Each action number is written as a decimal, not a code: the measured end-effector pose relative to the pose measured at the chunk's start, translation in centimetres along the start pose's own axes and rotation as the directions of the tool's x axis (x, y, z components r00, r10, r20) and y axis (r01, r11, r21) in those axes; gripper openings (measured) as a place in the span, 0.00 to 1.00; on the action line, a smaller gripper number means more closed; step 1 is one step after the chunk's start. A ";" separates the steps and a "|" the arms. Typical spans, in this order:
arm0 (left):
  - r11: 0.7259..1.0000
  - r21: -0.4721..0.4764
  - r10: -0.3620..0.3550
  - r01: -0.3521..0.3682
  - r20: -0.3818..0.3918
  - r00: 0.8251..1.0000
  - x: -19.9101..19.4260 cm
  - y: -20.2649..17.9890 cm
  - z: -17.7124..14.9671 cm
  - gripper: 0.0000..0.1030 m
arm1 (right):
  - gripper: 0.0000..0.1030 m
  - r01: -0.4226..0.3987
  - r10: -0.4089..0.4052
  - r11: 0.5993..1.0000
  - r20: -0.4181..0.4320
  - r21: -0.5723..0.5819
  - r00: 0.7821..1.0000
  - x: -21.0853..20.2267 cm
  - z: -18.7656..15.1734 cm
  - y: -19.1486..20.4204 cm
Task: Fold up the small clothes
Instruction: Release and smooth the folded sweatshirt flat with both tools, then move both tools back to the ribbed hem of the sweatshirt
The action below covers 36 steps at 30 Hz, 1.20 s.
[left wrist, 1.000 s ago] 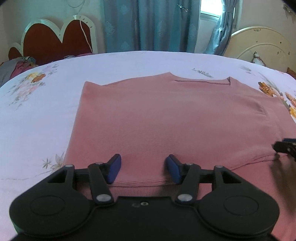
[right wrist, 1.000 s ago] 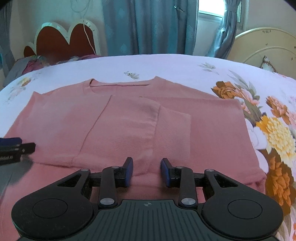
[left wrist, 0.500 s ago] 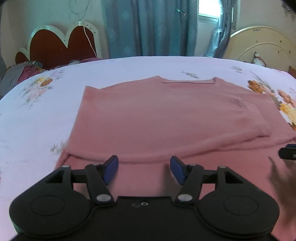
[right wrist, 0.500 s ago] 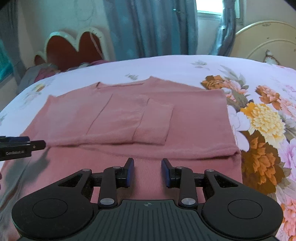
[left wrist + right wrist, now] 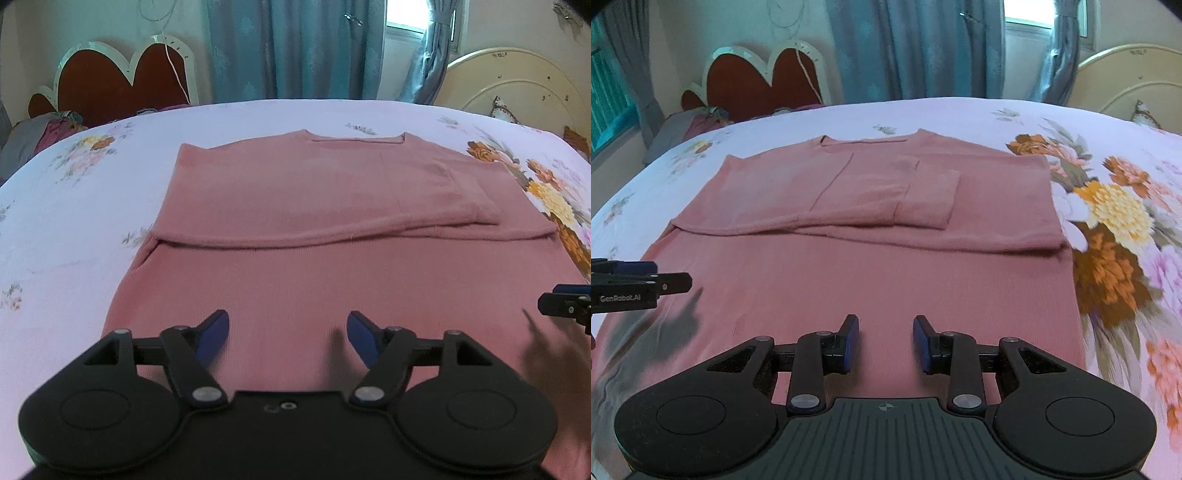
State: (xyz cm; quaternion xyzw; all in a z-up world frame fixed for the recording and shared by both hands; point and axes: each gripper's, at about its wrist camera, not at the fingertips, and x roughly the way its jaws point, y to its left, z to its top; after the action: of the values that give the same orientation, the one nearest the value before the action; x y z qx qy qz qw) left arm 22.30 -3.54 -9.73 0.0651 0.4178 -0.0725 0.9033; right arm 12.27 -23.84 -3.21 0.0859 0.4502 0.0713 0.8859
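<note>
Left gripper (image 5: 288,332) and right gripper (image 5: 885,341) are held spread above the pink sweater (image 5: 332,236), laid flat on the floral bedsheet (image 5: 1108,206); curtains (image 5: 295,48) are seen beyond.

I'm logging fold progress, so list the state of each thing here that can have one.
pink sweater: flat on the bed, sleeves folded in over the body, lower part not yet folded up.
left tongs: open, empty, over the sweater's near part.
right tongs: open, empty, over the sweater's near part.
floral bedsheet: spread under the sweater.
blue curtains: drawn, with a gap at the window.
</note>
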 end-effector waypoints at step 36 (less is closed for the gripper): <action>0.994 -0.109 0.014 -0.016 -0.018 1.000 -8.8 11.1 -11.9 0.75 | 0.78 0.313 -0.313 0.940 -0.016 0.139 0.949 -11.0 -12.0 0.1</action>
State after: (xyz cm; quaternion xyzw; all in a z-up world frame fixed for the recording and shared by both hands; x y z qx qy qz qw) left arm 9.86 10.14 -9.96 0.0195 0.4283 -0.0421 0.9025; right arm -3.89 -24.93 -1.46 0.0753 0.4594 -0.1023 0.8791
